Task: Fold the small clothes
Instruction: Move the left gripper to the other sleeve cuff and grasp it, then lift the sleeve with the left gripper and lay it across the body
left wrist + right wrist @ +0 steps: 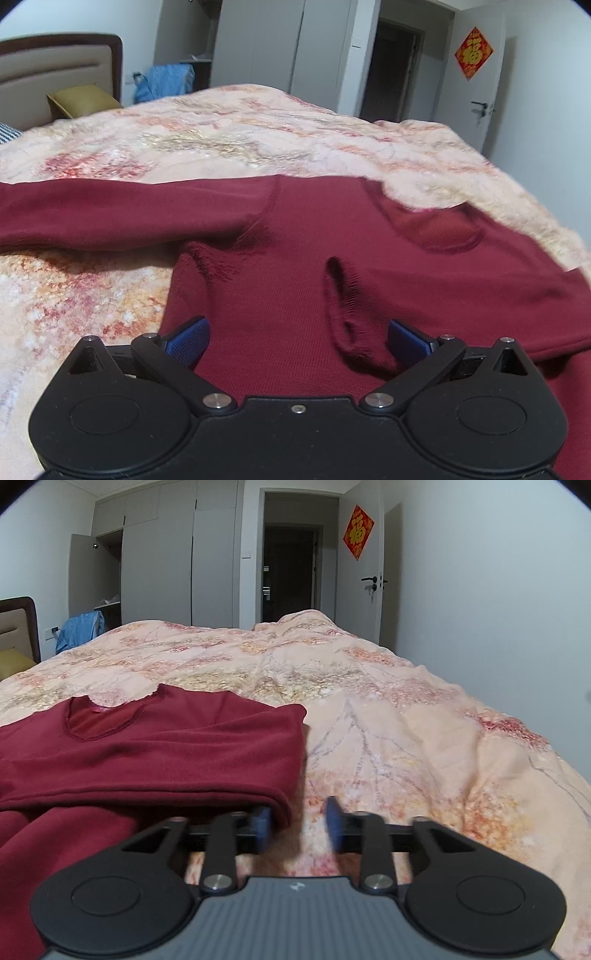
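Knitwear, soft and limp: the dark red top (pixel 295 266) lies spread on the bed's floral quilt (pixel 424 716), one sleeve out flat, the other side folded inward. It should drape and crease readily; hems and sleeve cuffs look like the best holds. The left tool (pixel 297 338) hovers open above the body. The right tool (pixel 299 829) stands open at the folded edge, gripping nothing. No containers visible.
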Tool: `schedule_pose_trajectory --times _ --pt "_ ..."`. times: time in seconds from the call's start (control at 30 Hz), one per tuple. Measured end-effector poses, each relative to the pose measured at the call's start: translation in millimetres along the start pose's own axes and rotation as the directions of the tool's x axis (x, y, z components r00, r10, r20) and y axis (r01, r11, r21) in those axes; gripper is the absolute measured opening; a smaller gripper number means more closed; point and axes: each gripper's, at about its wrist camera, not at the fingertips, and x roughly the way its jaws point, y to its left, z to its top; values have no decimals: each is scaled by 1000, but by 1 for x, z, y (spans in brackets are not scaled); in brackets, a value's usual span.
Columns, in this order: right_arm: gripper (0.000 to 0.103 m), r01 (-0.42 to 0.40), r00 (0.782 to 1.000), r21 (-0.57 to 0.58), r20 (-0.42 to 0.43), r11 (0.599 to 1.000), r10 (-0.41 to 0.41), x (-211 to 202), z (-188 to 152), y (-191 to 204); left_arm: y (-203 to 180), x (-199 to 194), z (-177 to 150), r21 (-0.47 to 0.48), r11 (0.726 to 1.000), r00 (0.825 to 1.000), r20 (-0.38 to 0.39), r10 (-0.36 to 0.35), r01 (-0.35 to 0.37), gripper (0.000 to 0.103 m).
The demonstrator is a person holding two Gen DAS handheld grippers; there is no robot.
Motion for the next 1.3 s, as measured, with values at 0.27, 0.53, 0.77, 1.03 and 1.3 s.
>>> schedule_pose_trajectory --times 0.27,0.53,0.77,1.03,1.3 --pt "103 -100 994 -82 42 992 103 -56 0 14 42 -50 26 -47 998 998 34 54 -52 102" --pt "103 -327 942 -98 49 940 333 -88 8 48 199 -74 36 -343 896 956 -21 292 -281 102" --pt "103 -382 922 -116 22 917 387 -89 -3 81 295 -70 41 -608 769 960 43 278 -196 98" --pt "103 -384 923 -78 -17 920 384 -80 -7 92 300 -56 45 -704 683 931 86 355 -195 18" --pt "103 -390 920 -97 -2 916 392 -86 -7 92 257 -122 62 -589 777 834 297 465 -223 8"
